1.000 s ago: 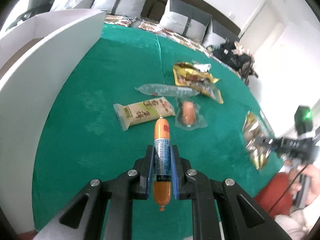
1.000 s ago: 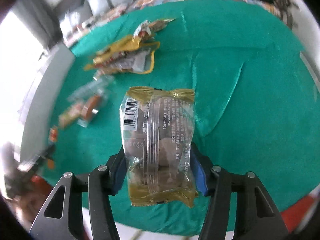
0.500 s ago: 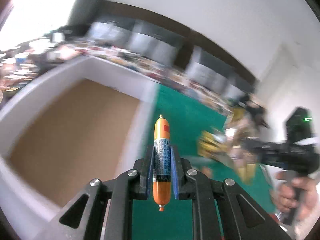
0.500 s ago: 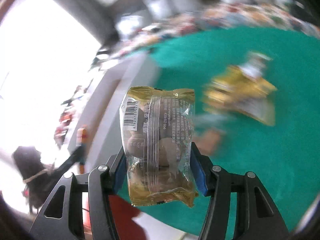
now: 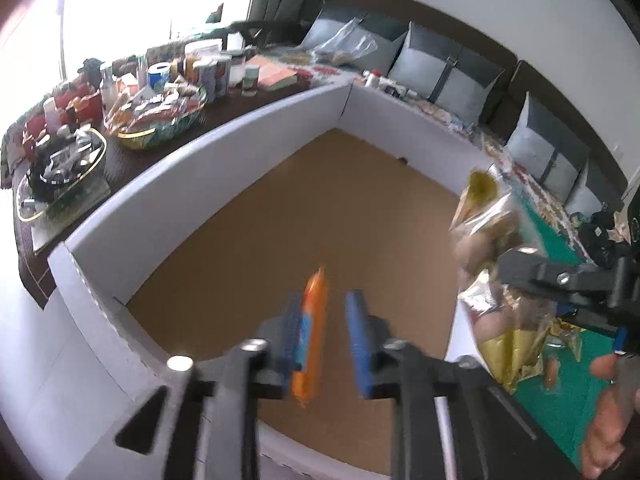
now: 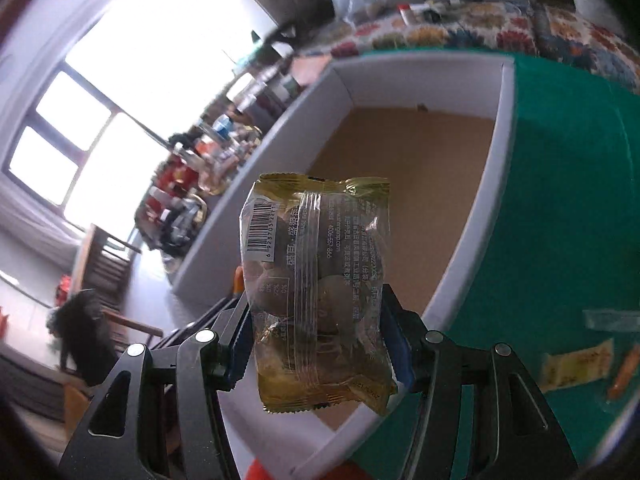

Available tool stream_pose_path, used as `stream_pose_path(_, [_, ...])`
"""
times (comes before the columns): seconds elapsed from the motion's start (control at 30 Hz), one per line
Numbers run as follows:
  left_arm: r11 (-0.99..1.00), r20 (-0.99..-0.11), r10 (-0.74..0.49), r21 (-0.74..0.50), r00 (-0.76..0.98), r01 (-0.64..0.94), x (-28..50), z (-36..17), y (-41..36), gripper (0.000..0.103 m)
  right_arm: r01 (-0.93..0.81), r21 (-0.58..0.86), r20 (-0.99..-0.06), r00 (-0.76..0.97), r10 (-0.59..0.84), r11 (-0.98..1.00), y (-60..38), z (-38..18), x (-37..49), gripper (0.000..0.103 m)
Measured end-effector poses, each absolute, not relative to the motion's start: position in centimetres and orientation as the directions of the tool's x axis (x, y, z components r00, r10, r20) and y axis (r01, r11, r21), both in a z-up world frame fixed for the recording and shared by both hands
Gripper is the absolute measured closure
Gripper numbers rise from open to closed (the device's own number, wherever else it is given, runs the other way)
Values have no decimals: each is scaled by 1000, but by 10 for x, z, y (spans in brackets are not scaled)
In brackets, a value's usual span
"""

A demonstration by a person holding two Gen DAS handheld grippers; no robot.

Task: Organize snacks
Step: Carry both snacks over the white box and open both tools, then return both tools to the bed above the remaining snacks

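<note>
Over the box [image 5: 224,148], the left gripper [image 5: 326,344] has its jaws parted, the sausage [image 5: 311,338] against its left pad. Beside it, the right gripper [image 6: 318,340] clamps a gold packet [image 6: 316,292] above the box's near wall.

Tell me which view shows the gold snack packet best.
Right wrist: the gold snack packet sits centred and sharp between the right gripper pads, barcode legible. Left wrist shows it only side-on, blurred, beside the box.

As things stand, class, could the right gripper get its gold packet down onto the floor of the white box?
Probably yes. The right gripper holds the gold packet at the open-topped white box; its brown floor looks bare.
</note>
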State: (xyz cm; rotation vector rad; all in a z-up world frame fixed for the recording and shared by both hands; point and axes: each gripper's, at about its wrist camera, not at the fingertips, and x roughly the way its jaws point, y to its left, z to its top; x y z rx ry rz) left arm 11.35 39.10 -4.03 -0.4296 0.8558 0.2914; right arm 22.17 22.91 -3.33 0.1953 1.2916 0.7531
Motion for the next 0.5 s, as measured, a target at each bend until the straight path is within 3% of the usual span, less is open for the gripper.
stream_pose_path(0.03, [875, -782, 83, -240, 618, -421, 116, -42, 392, 37, -392, 519, -805, 74, 588, 760, 228, -36, 218, 36])
stream_pose_path(0.07, [873, -779, 96, -233, 620, -428, 114, -42, 391, 25, -387, 507, -817, 70, 572, 770, 231, -41, 216, 33])
stream_pose_path(0.33, [865, -723, 60, -307, 689, -397, 104, -24, 363, 23, -427, 479, -787, 177, 591, 767, 193, -20, 213, 24])
stream_pose_path(0.5, [906, -660, -31, -336, 750, -259, 109, 8, 299, 21, -387, 363, -818, 302, 489, 847, 106, -16, 205, 23])
